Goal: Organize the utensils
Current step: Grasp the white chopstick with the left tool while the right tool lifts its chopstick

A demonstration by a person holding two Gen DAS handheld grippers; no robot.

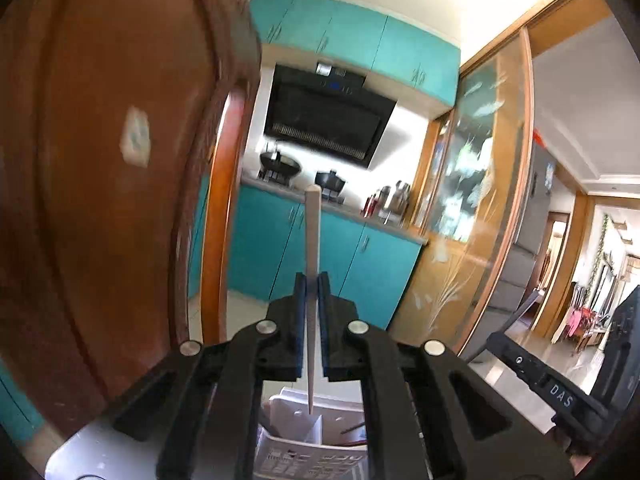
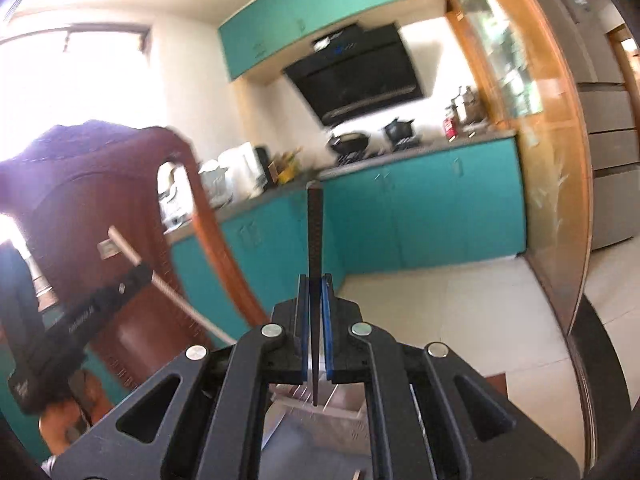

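My left gripper (image 1: 312, 280) is shut on a pale beige chopstick (image 1: 312, 232) that stands upright, its thin tip hanging over a white perforated utensil holder (image 1: 304, 432) below the fingers. My right gripper (image 2: 315, 280) is shut on a black chopstick (image 2: 315, 232), also upright, its tip over a grey perforated holder (image 2: 332, 424). The right wrist view also catches the left gripper (image 2: 132, 276) at the left with the pale chopstick (image 2: 124, 248) slanting through it. In the left wrist view the right gripper's black body (image 1: 560, 384) shows at the lower right.
A dark red wooden chair back (image 1: 100, 160) rises close on the left. Beyond it are teal kitchen cabinets (image 1: 320, 248), a black range hood (image 1: 328, 116), pots on the stove (image 2: 352, 142) and a glass sliding door (image 1: 480, 184). A tiled floor (image 2: 440, 312) lies below.
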